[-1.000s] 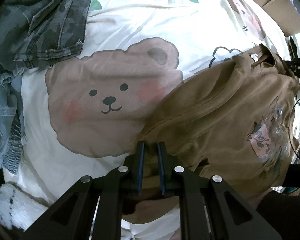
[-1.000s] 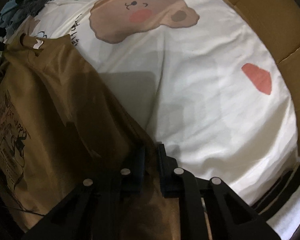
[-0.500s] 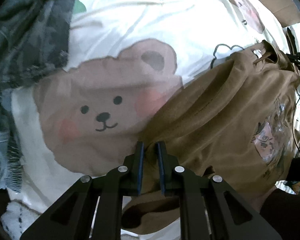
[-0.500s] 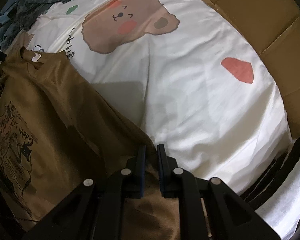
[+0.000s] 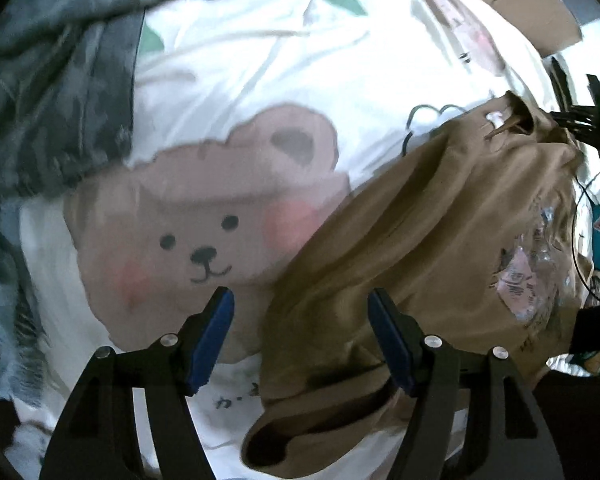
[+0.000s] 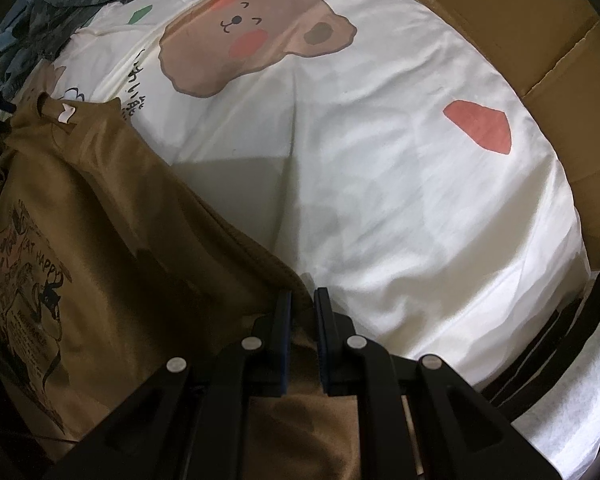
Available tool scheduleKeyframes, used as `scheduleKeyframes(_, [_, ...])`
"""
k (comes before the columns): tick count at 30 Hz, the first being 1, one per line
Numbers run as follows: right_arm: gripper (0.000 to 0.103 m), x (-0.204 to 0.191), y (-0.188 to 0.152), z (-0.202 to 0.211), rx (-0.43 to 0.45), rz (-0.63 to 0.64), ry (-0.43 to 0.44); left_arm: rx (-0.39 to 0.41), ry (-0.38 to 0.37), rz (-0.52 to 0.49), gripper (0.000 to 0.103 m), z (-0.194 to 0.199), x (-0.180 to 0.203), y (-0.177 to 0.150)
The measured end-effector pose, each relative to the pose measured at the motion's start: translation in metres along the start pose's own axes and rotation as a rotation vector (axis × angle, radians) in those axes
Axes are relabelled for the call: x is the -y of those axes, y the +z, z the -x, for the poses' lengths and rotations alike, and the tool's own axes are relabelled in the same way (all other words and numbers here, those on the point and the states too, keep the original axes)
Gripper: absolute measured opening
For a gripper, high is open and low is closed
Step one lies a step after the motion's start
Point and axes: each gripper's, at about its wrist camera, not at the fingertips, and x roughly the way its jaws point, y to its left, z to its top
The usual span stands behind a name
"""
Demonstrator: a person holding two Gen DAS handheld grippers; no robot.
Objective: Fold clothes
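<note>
Two claws low over bed. Left claw released, blue pads spread wide astride sleeve edge of brown T-shirt. Right claw clenched on opposite edge of same shirt. Shirt lies spread on white bear-print bedsheet, printed graphic face up. Beyond: camouflage garment, cardboard at bed edge.

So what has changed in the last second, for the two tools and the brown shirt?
The left tool opened and let go of the brown shirt, which now lies loose on the bear-print sheet. The right tool stayed shut on the shirt's edge, and the shirt kept its place.
</note>
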Motion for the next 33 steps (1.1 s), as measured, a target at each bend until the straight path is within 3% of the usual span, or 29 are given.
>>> scheduleKeyframes(1, [0.010,0.000,0.000,0.000,0.000,-0.001,0.000,-0.010,-0.013,-0.001,0.064,-0.002,-0.001,0.001])
scheduleKeyframes(3, [0.010,-0.001,0.001,0.000,0.000,-0.004,0.001,-0.038,-0.028,-0.008,0.045,-0.009,-0.003,0.001])
scheduleKeyframes(5, [0.010,-0.001,0.002,0.001,0.000,-0.007,0.002,-0.062,-0.029,-0.029,0.043,-0.019,-0.002,0.001])
scheduleKeyframes(6, [0.010,-0.001,0.002,0.001,0.000,-0.008,0.002,-0.073,-0.028,-0.039,0.033,-0.023,-0.001,-0.001])
scheduleKeyframes(9, [0.010,-0.001,0.004,0.004,0.005,-0.017,0.000,-0.094,-0.021,-0.058,0.015,-0.029,0.003,-0.004])
scheduleKeyframes(12, [0.010,-0.002,0.006,0.011,0.011,-0.035,-0.010,-0.078,-0.001,-0.075,0.009,-0.019,0.009,-0.008])
scheduleKeyframes(22, [0.010,-0.003,-0.009,0.059,0.041,-0.144,-0.075,0.060,0.120,0.006,0.008,0.040,0.023,-0.014])
scheduleKeyframes(24, [0.010,0.000,-0.016,0.069,0.045,-0.173,-0.088,0.081,0.126,0.042,0.008,0.051,0.014,0.004])
scheduleKeyframes(26, [0.009,0.003,-0.023,0.080,0.049,-0.201,-0.101,0.098,0.135,0.058,0.008,0.056,0.026,-0.009])
scheduleKeyframes(29, [0.009,0.008,-0.034,0.095,0.055,-0.244,-0.120,0.131,0.141,0.072,0.008,0.046,0.048,0.018])
scheduleKeyframes(33, [0.009,0.012,-0.037,0.116,0.066,-0.302,-0.141,0.155,0.153,0.064,0.008,0.072,0.056,0.031])
